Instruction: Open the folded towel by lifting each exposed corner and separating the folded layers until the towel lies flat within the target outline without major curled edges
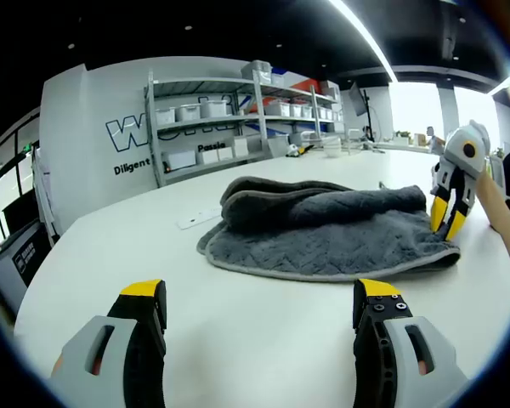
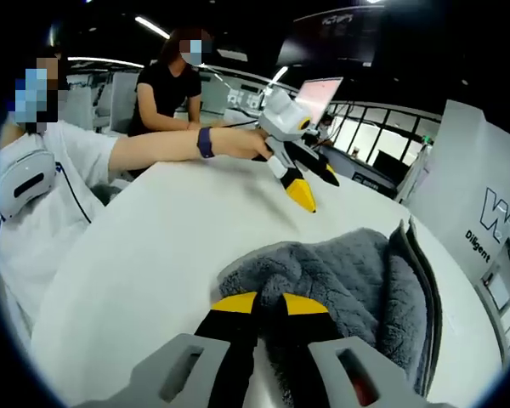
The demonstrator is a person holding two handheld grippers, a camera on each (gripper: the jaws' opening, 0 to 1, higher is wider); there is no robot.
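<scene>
Yellow-tipped grey jaws of the left gripper rise at the bottom of the left gripper view, spread wide with nothing between them, hovering over bare tabletop short of the towel.

Largest in the scene is the broad white table, which carries everything. On it, toward the middle, lies the dark grey textured towel with a lighter hemmed edge. It remains folded: an upper layer is bunched and rolled back along the far side, over a flatter lower layer whose rounded hem faces the left gripper. No target outline can be made out on the table.

The right gripper, also grey with yellow tips, sits at the towel's edge. In the right gripper view its jaws stand nearly together with grey pile showing at the narrow gap, which suggests a pinch on the cloth, though whether fabric is truly clamped I cannot tell. The left gripper view shows its tips touching the towel's far right corner.

By my judgement the task is at an early stage: the layers are unseparated, and spreading and flattening all remain.
</scene>
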